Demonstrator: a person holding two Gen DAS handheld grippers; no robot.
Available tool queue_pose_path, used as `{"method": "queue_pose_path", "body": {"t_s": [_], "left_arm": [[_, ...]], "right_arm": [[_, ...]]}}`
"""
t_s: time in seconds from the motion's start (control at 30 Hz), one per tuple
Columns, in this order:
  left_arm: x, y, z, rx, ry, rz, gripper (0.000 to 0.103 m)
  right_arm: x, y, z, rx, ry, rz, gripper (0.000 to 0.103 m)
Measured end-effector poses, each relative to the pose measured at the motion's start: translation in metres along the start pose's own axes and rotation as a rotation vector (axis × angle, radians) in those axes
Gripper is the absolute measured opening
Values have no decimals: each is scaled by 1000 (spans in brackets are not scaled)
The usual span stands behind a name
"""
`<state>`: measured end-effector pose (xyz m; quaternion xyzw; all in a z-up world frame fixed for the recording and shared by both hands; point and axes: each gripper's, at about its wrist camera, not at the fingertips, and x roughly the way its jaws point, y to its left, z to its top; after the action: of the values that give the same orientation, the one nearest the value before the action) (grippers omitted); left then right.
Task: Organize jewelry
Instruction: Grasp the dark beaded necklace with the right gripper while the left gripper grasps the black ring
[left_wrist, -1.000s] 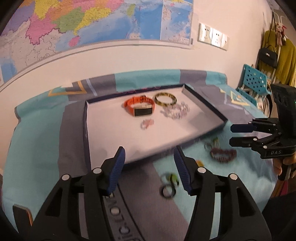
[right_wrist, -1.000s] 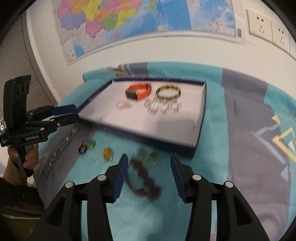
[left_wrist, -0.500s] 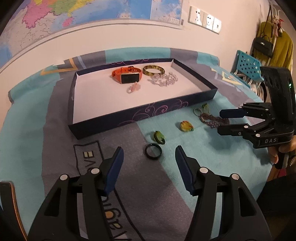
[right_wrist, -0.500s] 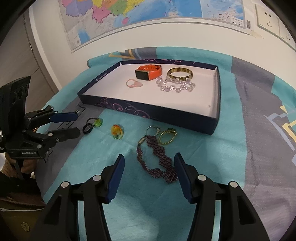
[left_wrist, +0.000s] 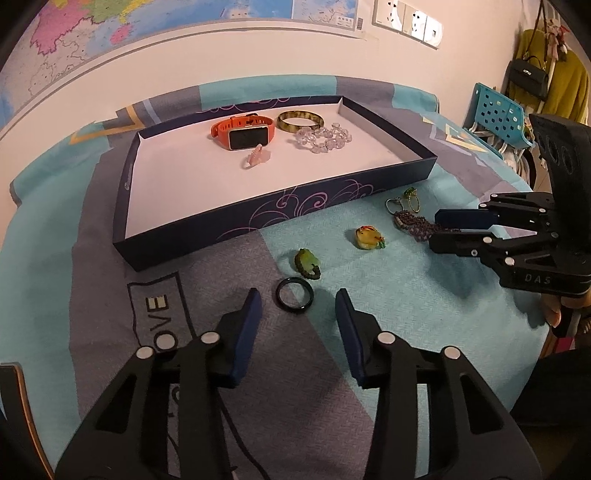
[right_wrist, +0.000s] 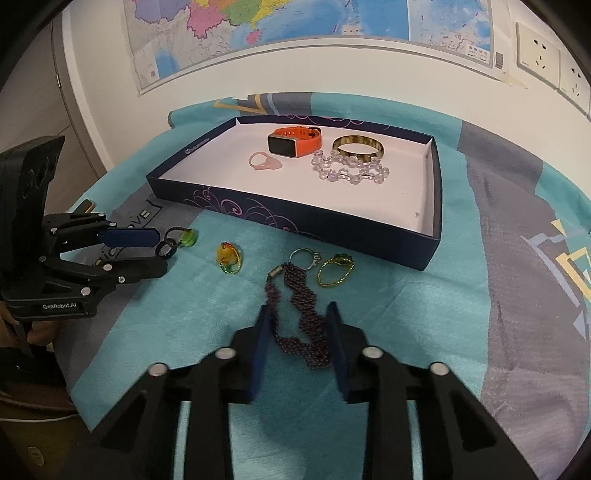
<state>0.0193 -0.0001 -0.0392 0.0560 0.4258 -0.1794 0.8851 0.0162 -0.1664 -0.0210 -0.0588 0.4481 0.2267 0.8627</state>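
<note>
A black ring (left_wrist: 295, 295) lies on the cloth between the fingertips of my left gripper (left_wrist: 297, 299). Its jaws are closing, with a gap still showing on both sides of the ring. My right gripper (right_wrist: 298, 309) straddles a purple beaded bracelet (right_wrist: 301, 321). Its jaws are closing too, and the pads stand just off the beads. From the left wrist view, the right gripper (left_wrist: 436, 229) sits over that bracelet (left_wrist: 412, 223). The dark blue tray (left_wrist: 258, 221) holds an orange watch (left_wrist: 243, 134), a bangle (left_wrist: 301, 120), a crystal bracelet (left_wrist: 325, 138) and a pink ring (left_wrist: 256, 157).
Loose on the teal cloth lie a green pendant (left_wrist: 306, 262), a yellow pendant (left_wrist: 367, 238), a silver ring (right_wrist: 304, 256) and a gold ring (right_wrist: 336, 269). The wall with a map rises behind the tray. A blue basket (left_wrist: 498, 118) and hanging bags are at the far right.
Both grippers have sunk closer to the cloth and their jaws have narrowed. The black ring now lies between the left fingers, the purple bracelet between the right ones.
</note>
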Motion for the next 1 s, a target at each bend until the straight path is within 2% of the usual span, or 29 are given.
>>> {"method": "queue_pose_path", "body": {"t_s": [0.07,0.2,0.3,0.37,0.6,1.0], "left_arm": [[1,0,1,0,1,2,31],[1,0,1,-1,0,12,22],[1,-2,1,1,-1,19,22],[1,-3,0,1,0,27,22],[-3,-5,-2,-13,0,8,22],[-15,-5,-2,-22,-32,-18,22]], "right_arm": [[0,0,0,-1,-1,2,16],[-1,0,-1,6,-6,12,14],[-2,-2,-2,19,-19,23,12],[-4,-1,-1,22,-30,33,3],[-7,-3,-1,46,-38,59,3],[-27,-10,6,81,-99,86,3]]}}
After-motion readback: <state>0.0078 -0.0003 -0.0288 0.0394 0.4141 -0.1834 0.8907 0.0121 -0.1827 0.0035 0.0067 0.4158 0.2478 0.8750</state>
